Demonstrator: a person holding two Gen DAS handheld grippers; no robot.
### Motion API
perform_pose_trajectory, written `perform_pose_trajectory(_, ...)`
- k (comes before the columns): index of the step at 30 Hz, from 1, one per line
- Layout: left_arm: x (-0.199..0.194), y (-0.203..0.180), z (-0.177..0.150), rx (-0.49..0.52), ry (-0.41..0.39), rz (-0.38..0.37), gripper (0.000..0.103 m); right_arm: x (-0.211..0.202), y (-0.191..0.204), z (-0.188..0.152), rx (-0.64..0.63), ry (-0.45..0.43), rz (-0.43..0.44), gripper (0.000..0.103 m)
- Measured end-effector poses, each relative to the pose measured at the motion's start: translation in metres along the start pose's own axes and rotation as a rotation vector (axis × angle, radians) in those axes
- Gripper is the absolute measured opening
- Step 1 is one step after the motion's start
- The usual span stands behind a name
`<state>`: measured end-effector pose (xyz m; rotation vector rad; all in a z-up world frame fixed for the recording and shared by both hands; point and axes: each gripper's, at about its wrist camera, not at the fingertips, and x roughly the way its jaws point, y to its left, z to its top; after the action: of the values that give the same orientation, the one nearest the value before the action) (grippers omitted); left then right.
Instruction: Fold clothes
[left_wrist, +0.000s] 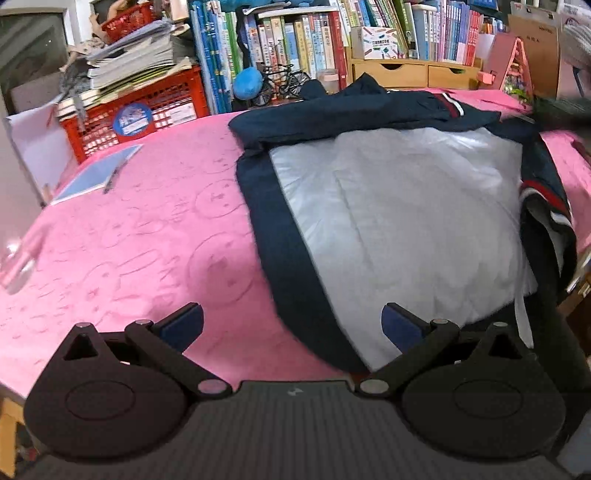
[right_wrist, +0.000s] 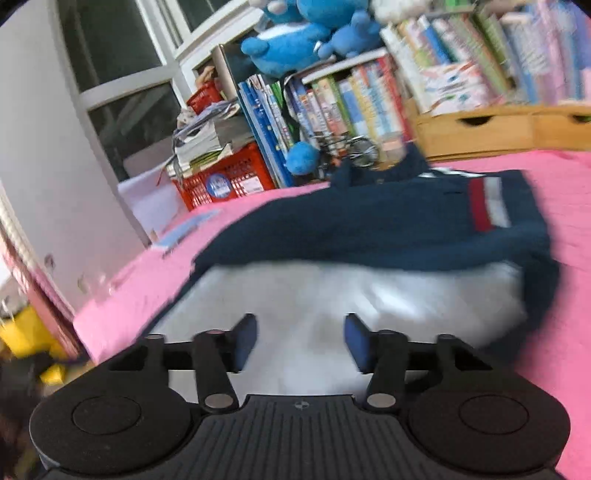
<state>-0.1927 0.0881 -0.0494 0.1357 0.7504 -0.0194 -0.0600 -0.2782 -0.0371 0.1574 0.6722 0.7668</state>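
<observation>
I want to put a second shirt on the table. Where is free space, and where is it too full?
Free: the wide pink cloth left of the jacket, bordered behind by the notebook and the red crate. A narrower pink strip lies right of the jacket in the right wrist view. Crowded: the back edge, with books, toy bicycle and wooden drawers.

Jacket (left_wrist: 388, 206) lies spread on the worktop (left_wrist: 147, 229), lining side up, one sleeve (left_wrist: 369, 107) folded across its far end. Notebook (left_wrist: 96, 175) with a pen (left_wrist: 110, 181) on it lies left of the jacket, well apart. Behind the notebook, a crate (left_wrist: 147, 110) carries a paper stack (left_wrist: 136, 59). Bookshelf (left_wrist: 295, 40) stands behind the worktop; a model bicycle (left_wrist: 284, 79) stands before the books.
</observation>
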Motion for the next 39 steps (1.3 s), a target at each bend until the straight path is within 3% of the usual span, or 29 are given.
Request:
perform_pose_trajectory(3, 0.013, -0.007, 0.008, 0.022, -0.011, -0.029, 0.103, -0.057, 0.005, -0.041, 0.028, 0.003, -0.071, 0.093)
perform_pose_trajectory(6, 0.023, -0.013, 0.014, 0.043, -0.015, -0.048, 0.103, -0.063, 0.015, -0.064, 0.078, 0.042, -0.079, 0.103)
perform_pose_trajectory(10, 0.026, -0.015, 0.016, 0.037, -0.017, -0.057, 0.103, -0.052, 0.036, -0.090, 0.087, 0.110, -0.099, 0.103)
perform_pose_trajectory(14, 0.022, -0.014, 0.013, 0.029, -0.015, -0.046, 0.103, -0.025, 0.090, -0.106, -0.232, 0.149, -0.203, 0.103)
perform_pose_trajectory(15, 0.021, -0.013, 0.013, 0.027, -0.014, -0.044, 0.103, -0.020, 0.104, -0.111, -0.338, 0.136, -0.233, 0.097)
perform_pose_trajectory(16, 0.021, -0.013, 0.012, 0.025, -0.014, -0.041, 0.103, -0.016, 0.113, -0.112, -0.392, 0.116, -0.268, 0.070)
perform_pose_trajectory(17, 0.021, -0.013, 0.012, 0.024, -0.014, -0.040, 0.103, -0.012, 0.120, -0.112, -0.424, 0.095, -0.305, 0.050)
perform_pose_trajectory(18, 0.020, -0.013, 0.013, 0.026, -0.015, -0.036, 0.103, -0.009, 0.126, -0.111, -0.456, 0.073, -0.343, 0.038)
perform_pose_trajectory(21, 0.012, -0.013, 0.015, 0.046, -0.035, -0.023, 0.103, -0.008, 0.121, -0.087, -0.395, 0.006, -0.301, 0.028)
perform_pose_trajectory(23, 0.006, -0.011, 0.017, 0.058, -0.051, -0.016, 0.103, 0.002, 0.112, -0.063, -0.362, -0.021, -0.269, 0.027)
perform_pose_trajectory(30, -0.013, -0.004, 0.014, 0.044, -0.074, 0.032, 0.103, 0.083, 0.095, 0.025, -0.187, -0.058, -0.187, 0.022)
perform_pose_trajectory(35, -0.029, 0.011, 0.019, 0.027, -0.107, 0.069, 0.103, 0.101, 0.060, 0.101, 0.085, -0.251, -0.157, 0.021)
perform_pose_trajectory(37, -0.031, 0.015, 0.024, 0.030, -0.122, 0.063, 0.103, 0.106, 0.042, 0.125, 0.173, -0.323, -0.183, 0.021)
perform_pose_trajectory(39, -0.031, 0.015, 0.029, 0.048, -0.136, 0.046, 0.103, 0.127, 0.026, 0.140, 0.178, -0.295, -0.248, 0.024)
